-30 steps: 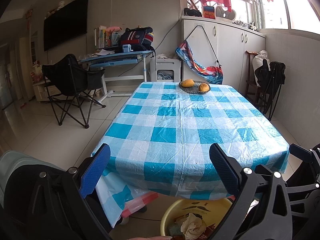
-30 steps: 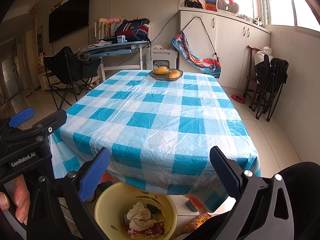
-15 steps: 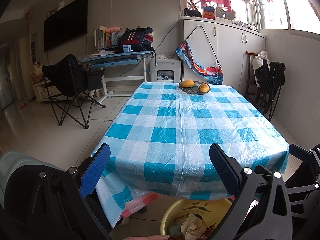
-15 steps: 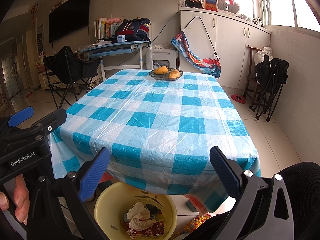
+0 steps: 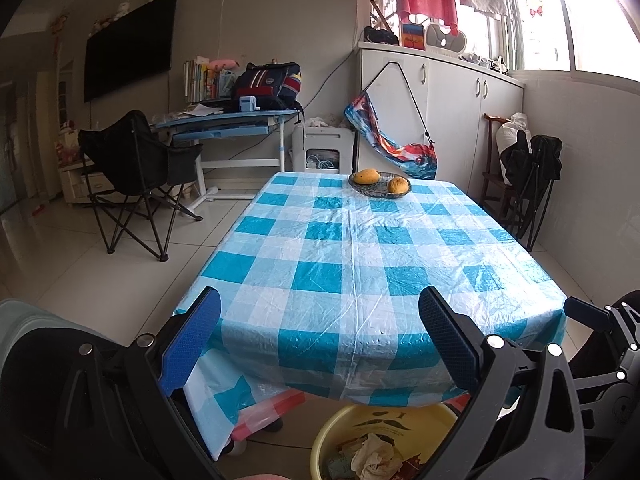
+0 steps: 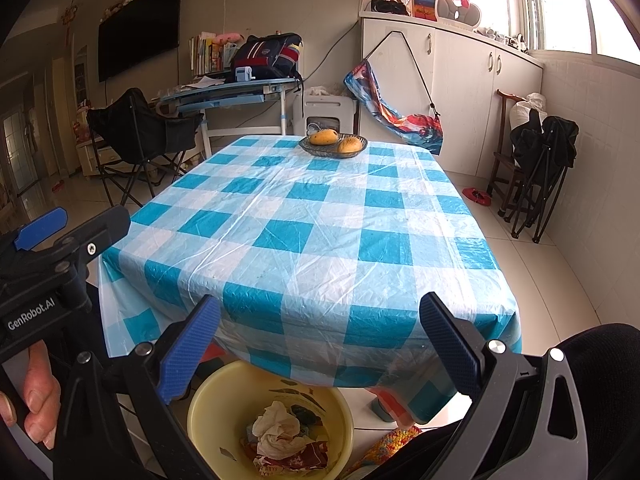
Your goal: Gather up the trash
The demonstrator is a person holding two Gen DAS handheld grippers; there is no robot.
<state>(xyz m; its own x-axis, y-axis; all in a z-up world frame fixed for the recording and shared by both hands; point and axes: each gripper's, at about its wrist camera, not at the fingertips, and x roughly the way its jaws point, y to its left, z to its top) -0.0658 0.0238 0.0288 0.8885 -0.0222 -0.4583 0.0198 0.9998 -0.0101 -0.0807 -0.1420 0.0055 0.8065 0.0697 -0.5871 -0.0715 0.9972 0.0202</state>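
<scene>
The table [image 5: 360,264] carries a blue-and-white checked plastic tablecloth [image 6: 312,232] that hangs over its edges. A glass dish [image 5: 379,189] with two mangoes [image 6: 323,137] stands at the far end; the rest of the cloth surface is bare. The floor is pale glossy tile. Behind the table stand a blue study desk [image 5: 228,126] bearing a backpack [image 5: 267,85], a black folding chair [image 5: 138,168], a wall-mounted television [image 5: 130,62] and white cabinets [image 5: 452,120] below a window.

A yellow basin [image 6: 270,418] sits on the floor at the near end of the table, partly under the cloth overhang. It holds the trash [image 6: 278,432]: crumpled tissue and red wrappers.

Left claw [image 5: 320,344]: released, jaws wide apart, nothing between them, held above the basin at the table's near edge. Right claw [image 6: 320,344]: likewise released and empty.

View differences: the right wrist view shows nearly the full basin interior, a red slipper [image 6: 476,195] on the floor at right, and the person's hand [image 6: 34,392] gripping the left unit. The left wrist view shows only the basin's far portion, with the right unit at its right edge.
</scene>
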